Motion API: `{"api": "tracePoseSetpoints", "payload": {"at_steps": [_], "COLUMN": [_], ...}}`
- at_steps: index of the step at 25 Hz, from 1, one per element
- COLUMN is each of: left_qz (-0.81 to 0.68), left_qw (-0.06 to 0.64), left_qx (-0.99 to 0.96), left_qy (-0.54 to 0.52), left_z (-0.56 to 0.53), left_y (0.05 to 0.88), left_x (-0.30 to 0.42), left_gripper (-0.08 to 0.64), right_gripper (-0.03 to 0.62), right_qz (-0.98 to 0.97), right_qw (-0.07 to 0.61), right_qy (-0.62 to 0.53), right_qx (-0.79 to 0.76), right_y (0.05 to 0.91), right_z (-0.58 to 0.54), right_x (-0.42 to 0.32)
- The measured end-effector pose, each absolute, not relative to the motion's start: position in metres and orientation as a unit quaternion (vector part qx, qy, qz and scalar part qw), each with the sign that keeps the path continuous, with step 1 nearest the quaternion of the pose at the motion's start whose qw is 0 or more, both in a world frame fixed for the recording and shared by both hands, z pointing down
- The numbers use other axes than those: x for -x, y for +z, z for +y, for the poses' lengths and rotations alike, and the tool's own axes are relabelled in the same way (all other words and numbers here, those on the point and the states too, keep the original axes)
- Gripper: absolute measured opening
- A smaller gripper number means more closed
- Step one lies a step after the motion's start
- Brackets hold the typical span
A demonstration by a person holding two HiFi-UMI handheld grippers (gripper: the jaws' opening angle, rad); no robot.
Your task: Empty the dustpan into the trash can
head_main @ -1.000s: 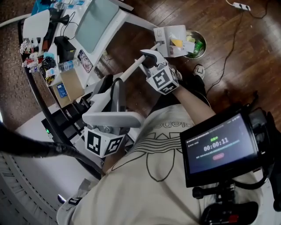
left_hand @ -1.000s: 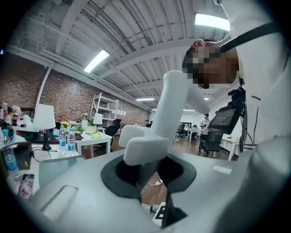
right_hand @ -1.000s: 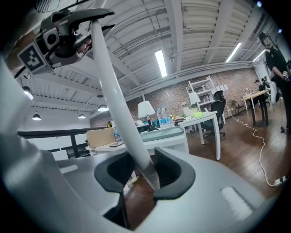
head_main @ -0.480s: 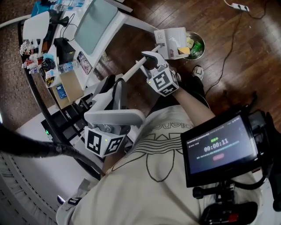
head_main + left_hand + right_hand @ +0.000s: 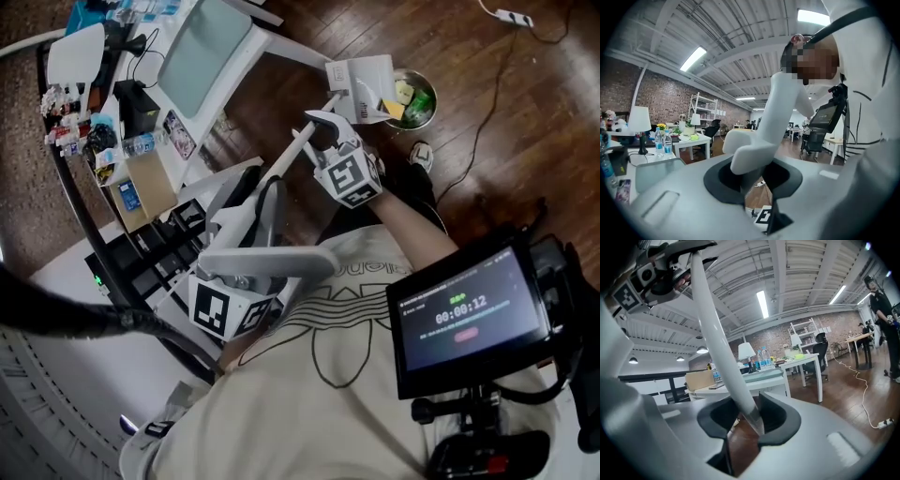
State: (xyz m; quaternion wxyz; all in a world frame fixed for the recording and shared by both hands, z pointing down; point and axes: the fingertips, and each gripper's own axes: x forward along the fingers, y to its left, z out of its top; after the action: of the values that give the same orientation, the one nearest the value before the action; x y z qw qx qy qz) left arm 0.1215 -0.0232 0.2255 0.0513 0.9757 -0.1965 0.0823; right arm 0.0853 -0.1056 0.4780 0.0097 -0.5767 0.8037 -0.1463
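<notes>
Left gripper (image 5: 251, 208) fingers pinch the handle (image 5: 292, 150); right gripper (image 5: 323, 127) fingers are closing on it. Slippage would twist the dustpan (image 5: 361, 80), spilling debris (image 5: 394, 109) beside the trash can (image 5: 427, 92)

White desk (image 5: 202, 52), lamp (image 5: 77, 54), cardboard box (image 5: 155, 183), timer screen (image 5: 469, 309).

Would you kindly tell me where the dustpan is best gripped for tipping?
Grip the dustpan on its long handle, jaws across it from the side: it is slim, straight and slants up toward the person, clear of the pan tipped at the trash can.
</notes>
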Motion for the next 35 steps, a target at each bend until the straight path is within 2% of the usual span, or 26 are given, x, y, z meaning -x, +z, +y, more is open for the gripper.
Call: {"api": "tracePoseSetpoints", "payload": {"at_steps": [5, 14, 35], "left_qz": [-0.229, -0.221, -0.389], "left_qw": [0.086, 0.049, 0.099], "left_qx": [-0.968, -0.972, -0.915], "left_qy": [0.056, 0.067, 0.048], "left_z": [-0.05, -0.043, -0.056], "left_y": [0.221, 0.214, 0.224], "left_x": [-0.107, -0.116, -0.025], "left_gripper": [0.107, 0.106, 0.095], "right_gripper": [0.121, 0.121, 0.118], "right_qz": [0.81, 0.82, 0.91], "right_qw": [-0.007, -0.006, -0.053], "right_qy": [-0.149, -0.138, -0.142], "right_qx": [0.568, 0.555, 0.386], "right_y": [0.481, 0.471, 0.488], "right_z": [-0.106, -0.117, -0.084], "right_x": [-0.082, -0.082, 0.012]}}
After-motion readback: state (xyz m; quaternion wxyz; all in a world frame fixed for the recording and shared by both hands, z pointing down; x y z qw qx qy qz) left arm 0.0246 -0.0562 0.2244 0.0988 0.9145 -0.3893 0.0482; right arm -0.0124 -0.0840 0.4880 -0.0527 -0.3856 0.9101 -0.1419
